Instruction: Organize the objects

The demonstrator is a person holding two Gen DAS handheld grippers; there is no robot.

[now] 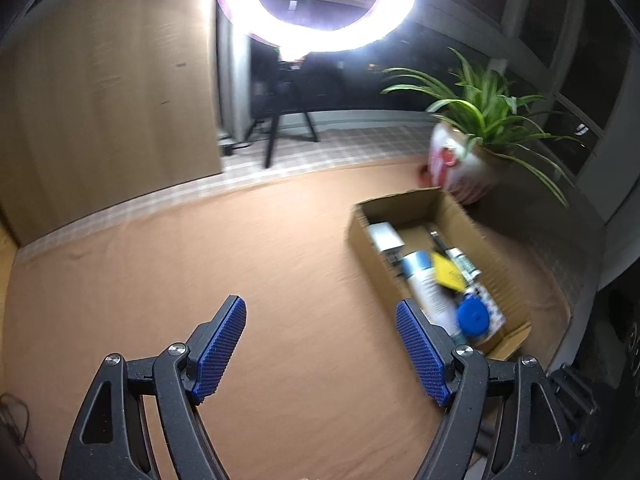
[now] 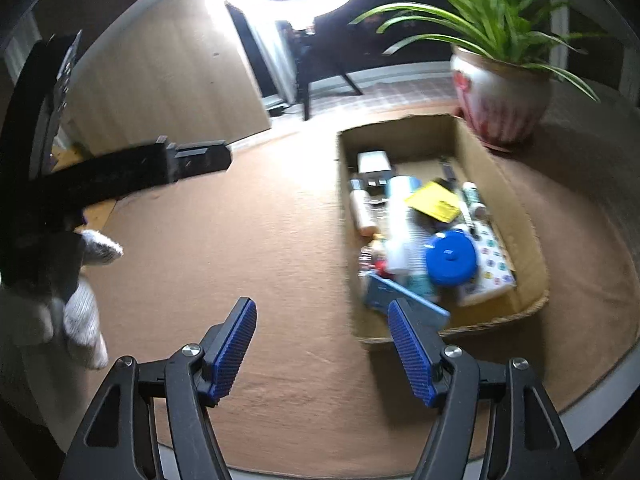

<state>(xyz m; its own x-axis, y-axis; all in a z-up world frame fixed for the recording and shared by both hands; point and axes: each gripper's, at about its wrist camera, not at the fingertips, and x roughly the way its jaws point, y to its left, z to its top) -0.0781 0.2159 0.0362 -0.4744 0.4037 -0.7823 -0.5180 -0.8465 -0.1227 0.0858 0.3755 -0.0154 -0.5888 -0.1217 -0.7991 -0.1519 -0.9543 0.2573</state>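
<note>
Table cloth (image 2: 248,248): tan-brown, plain. Cardboard box (image 2: 516,204): brown. Inside: round lid (image 2: 451,257) bright blue; packet (image 2: 434,201) yellow; small box (image 2: 374,162) white. Plant pot (image 2: 494,98): white, red pattern; leaves (image 2: 486,20) green. Gripper pads (image 1: 222,354): blue, ribbed.

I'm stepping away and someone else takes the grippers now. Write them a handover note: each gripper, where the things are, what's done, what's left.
Left gripper: jaws open, nothing between them, over bare cloth left of the box.
Right gripper: open and empty, just before the box's near left corner.
Cardboard box: on the brown tablecloth, in front of the potted plant. Inside lie a blue round lid, a yellow packet, a white adapter, bottles and small packs, heaped loosely.
Done: the items in view are all in the box.
Left: no loose items show on the cloth; check beyond these views, perhaps tidy the heap.
</note>
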